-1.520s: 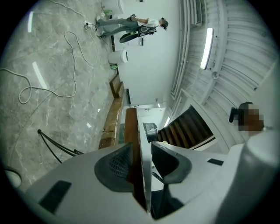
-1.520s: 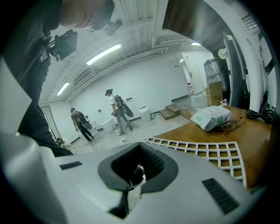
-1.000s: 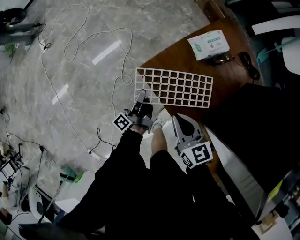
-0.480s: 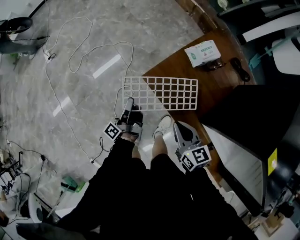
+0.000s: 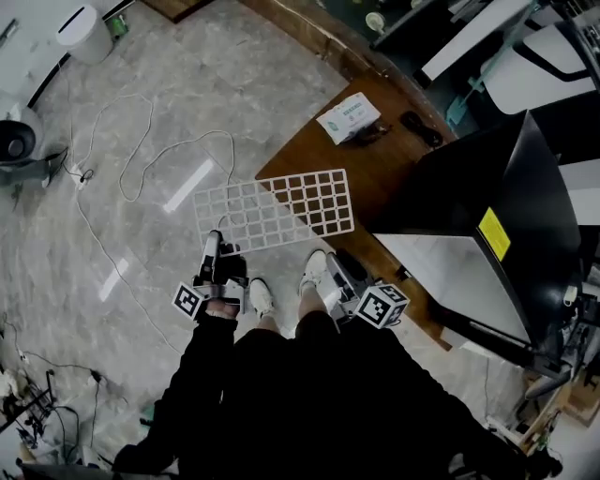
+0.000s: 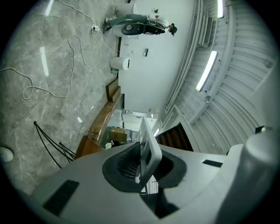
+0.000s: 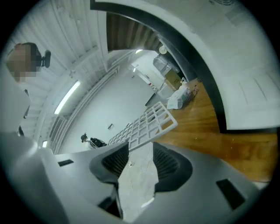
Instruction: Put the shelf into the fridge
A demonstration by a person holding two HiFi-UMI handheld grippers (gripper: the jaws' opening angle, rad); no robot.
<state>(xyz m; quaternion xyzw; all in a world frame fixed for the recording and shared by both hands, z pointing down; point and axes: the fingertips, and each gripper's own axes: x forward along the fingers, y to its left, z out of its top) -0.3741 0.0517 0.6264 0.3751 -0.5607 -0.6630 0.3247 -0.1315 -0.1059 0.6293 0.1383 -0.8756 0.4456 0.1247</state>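
Observation:
The white grid shelf (image 5: 277,211) hangs nearly flat over the floor and the table's corner. My left gripper (image 5: 214,251) is shut on its near left edge; in the left gripper view the shelf (image 6: 148,146) stands edge-on, pinched between the pads of my left gripper (image 6: 144,164). My right gripper (image 5: 336,274) is below the shelf's right end, and its jaws are opening. In the right gripper view only floor shows in the gap of my right gripper (image 7: 139,162), and the shelf (image 7: 144,123) lies just beyond the tips. The black fridge (image 5: 469,178) with a yellow label stands at right.
A brown wooden table (image 5: 380,173) carries a tissue pack (image 5: 348,117) and a black cable (image 5: 420,129). White cords (image 5: 150,150) loop over the marble floor. A white bin (image 5: 80,23) stands far left. The person's shoes (image 5: 261,298) are between the grippers.
The shelf has swung left, off the table and out over the floor, with the left gripper still on it. The fridge now fills more of the right side.

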